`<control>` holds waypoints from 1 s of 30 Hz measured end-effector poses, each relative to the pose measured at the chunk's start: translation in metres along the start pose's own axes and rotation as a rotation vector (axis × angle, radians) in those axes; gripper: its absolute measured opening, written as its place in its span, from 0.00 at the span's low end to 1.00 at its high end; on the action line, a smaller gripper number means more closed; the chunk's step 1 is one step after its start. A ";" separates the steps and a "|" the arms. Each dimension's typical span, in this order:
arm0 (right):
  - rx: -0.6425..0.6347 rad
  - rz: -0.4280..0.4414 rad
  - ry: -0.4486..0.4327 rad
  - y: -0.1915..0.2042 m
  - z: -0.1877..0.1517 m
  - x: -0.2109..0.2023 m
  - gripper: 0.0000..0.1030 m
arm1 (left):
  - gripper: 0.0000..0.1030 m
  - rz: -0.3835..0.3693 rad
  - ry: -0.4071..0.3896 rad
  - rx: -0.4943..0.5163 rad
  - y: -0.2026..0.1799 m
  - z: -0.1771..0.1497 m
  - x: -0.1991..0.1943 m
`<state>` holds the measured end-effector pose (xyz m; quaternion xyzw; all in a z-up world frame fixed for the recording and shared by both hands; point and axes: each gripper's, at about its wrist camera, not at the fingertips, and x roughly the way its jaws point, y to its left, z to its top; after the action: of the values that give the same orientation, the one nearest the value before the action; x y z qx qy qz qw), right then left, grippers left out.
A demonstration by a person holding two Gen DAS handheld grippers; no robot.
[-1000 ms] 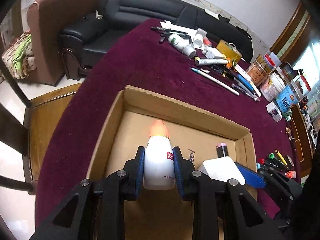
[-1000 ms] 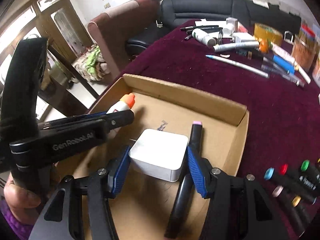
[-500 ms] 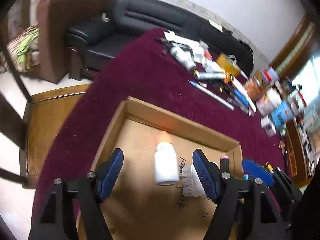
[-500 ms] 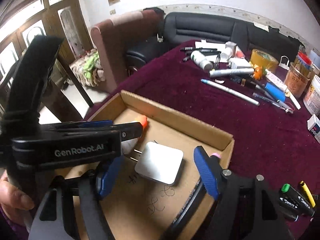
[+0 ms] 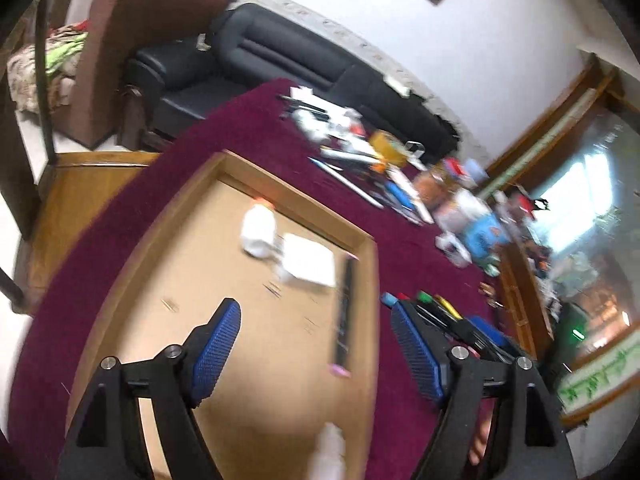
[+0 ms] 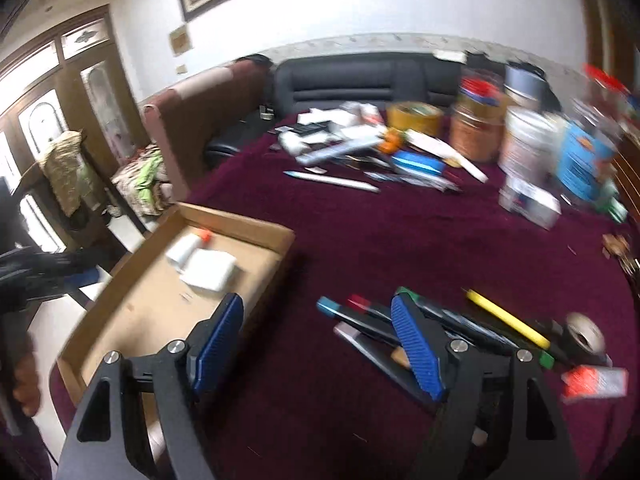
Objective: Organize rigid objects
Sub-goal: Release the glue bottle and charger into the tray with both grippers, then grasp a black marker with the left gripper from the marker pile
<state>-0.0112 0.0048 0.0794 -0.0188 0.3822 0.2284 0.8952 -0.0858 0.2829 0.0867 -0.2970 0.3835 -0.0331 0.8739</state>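
A shallow cardboard box (image 5: 296,204) lies on the maroon tablecloth (image 6: 400,240). In it lie a white bottle with an orange cap (image 5: 259,229), a white square block (image 5: 310,258) and a black marker (image 5: 345,312). My left gripper (image 5: 316,348) is open and empty, raised above the near half of the box. My right gripper (image 6: 318,346) is open and empty over the cloth, right of the box (image 6: 248,228), with a pile of coloured markers (image 6: 440,320) by its right finger. The bottle (image 6: 188,246) and block (image 6: 210,270) show blurred there.
Pens, tubes, a tape roll (image 6: 414,114), jars and tubs (image 6: 528,144) crowd the far and right side of the table. A roll of grey tape (image 6: 586,334) lies near right. A black sofa (image 5: 280,68) and brown armchair (image 5: 132,40) stand beyond the table edge.
Both grippers have let go and pulled back from the box: the bottle and the white block now lie in it. The right gripper has swung right over the markers.
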 end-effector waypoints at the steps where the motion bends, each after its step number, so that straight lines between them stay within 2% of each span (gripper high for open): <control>1: 0.032 -0.018 0.006 -0.017 -0.005 -0.004 0.74 | 0.79 -0.019 0.003 0.015 -0.010 -0.009 -0.001; 3: 0.104 -0.043 0.025 -0.048 -0.016 -0.011 0.74 | 0.79 -0.043 0.010 0.047 -0.028 -0.025 -0.003; 8: 0.200 0.037 0.068 -0.085 -0.041 -0.012 0.74 | 0.79 -0.114 0.056 0.091 -0.067 -0.067 0.001; 10: 0.229 0.074 0.087 -0.092 -0.046 -0.003 0.74 | 0.79 -0.106 0.083 0.114 -0.076 -0.079 0.008; 14: 0.242 0.045 0.074 -0.096 -0.046 0.020 0.74 | 0.79 -0.061 0.127 0.123 -0.085 -0.094 0.016; 17: 0.228 0.150 0.088 -0.093 -0.052 0.023 0.74 | 0.79 -0.035 0.129 0.133 -0.090 -0.101 0.014; 20: 0.236 0.397 0.157 -0.089 -0.058 0.026 0.75 | 0.79 0.001 0.125 0.145 -0.099 -0.105 0.019; 24: 0.288 0.523 0.180 -0.093 -0.059 0.026 0.75 | 0.79 0.027 0.146 0.160 -0.111 -0.114 0.031; 26: 0.318 0.516 0.165 -0.098 -0.059 0.023 0.75 | 0.79 0.044 0.165 0.182 -0.119 -0.120 0.040; 30: 0.334 0.413 0.143 -0.106 -0.058 0.018 0.75 | 0.79 0.060 0.213 0.234 -0.141 -0.127 0.063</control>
<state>0.0053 -0.0945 0.0111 0.1913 0.4724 0.3378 0.7913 -0.1047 0.0863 0.0552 -0.1765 0.4761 -0.0829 0.8575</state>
